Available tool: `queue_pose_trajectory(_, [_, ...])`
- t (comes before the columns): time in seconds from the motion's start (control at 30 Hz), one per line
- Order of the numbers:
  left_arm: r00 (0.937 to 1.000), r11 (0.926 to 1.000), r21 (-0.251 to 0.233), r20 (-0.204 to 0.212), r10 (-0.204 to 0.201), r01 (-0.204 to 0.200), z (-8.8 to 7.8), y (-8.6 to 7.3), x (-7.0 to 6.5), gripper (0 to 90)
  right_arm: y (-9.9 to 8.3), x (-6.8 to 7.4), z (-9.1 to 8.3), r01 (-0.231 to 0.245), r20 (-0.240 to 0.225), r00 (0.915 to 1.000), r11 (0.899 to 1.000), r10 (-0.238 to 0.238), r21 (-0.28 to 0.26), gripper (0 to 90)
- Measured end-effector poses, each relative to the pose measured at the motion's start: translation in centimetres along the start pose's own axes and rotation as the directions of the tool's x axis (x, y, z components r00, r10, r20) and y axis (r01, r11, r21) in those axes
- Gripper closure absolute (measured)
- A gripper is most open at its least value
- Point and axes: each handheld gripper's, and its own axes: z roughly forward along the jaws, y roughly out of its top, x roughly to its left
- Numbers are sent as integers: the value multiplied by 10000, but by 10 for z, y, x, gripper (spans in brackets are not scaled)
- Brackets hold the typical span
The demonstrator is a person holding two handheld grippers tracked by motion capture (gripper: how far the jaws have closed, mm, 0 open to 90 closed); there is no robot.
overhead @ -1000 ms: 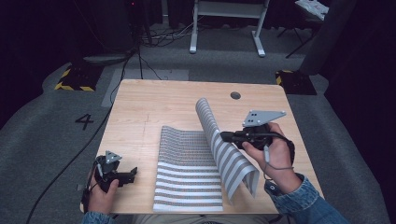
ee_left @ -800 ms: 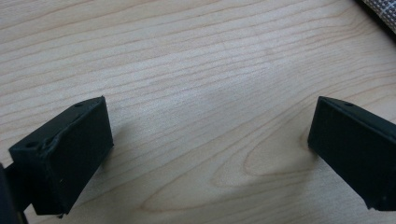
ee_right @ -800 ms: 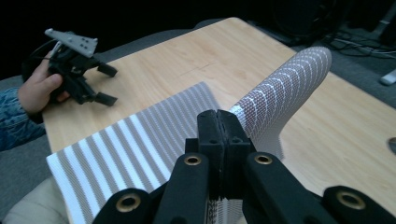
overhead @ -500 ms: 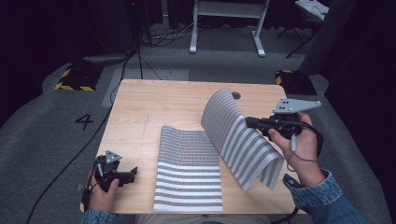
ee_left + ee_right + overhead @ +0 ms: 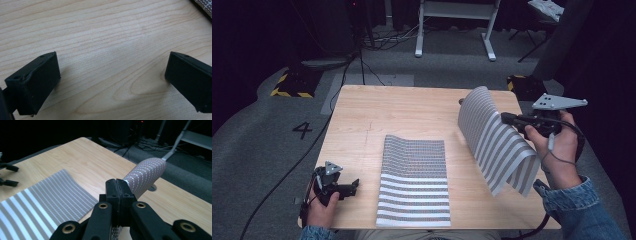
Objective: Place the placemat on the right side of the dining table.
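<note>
Two mats, right tongs [image 5: 508, 118] clamped on lifted striped mat [image 5: 497, 145], seemingly mid-edge, left tongs [image 5: 353, 186] apart.

A light wooden counter [image 5: 412, 115] is seen across the middle of the frame, on grey carpet marked with a "4" [image 5: 302, 130] at the left. A yellow-and-black striped block [image 5: 292, 85] is placed at upper left, another [image 5: 522, 84] at upper right. A white metal frame [image 5: 457, 25] is set at the top, with black cables [image 5: 377, 40] beside it.
</note>
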Motion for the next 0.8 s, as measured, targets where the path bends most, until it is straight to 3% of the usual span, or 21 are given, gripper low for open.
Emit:
queue_pose_trajectory(0.4, [10000, 10000, 13, -15, 9, -9, 0, 0, 0, 0, -15, -35, -19, -376, 972, 9946, 9993, 365, 89, 899])
queue_pose_trajectory(0.5, [10000, 10000, 9, -18, 6, -6, 0, 0, 0, 0, -18, -46, -26, -377, 1413, 9893, 9992, 352, 156, 899])
queue_pose_trajectory(0.7, [10000, 10000, 0, 1, -16, 16, 0, 0, 0, 1, -22, -53, -30, -232, 1920, 9813, 9992, 164, 332, 899])
queue_pose_trajectory(0.8, [10000, 10000, 2, 0, -14, 14, 0, 0, 0, 0, -25, -51, -28, -180, 1931, 9811, 9988, 89, 452, 899])
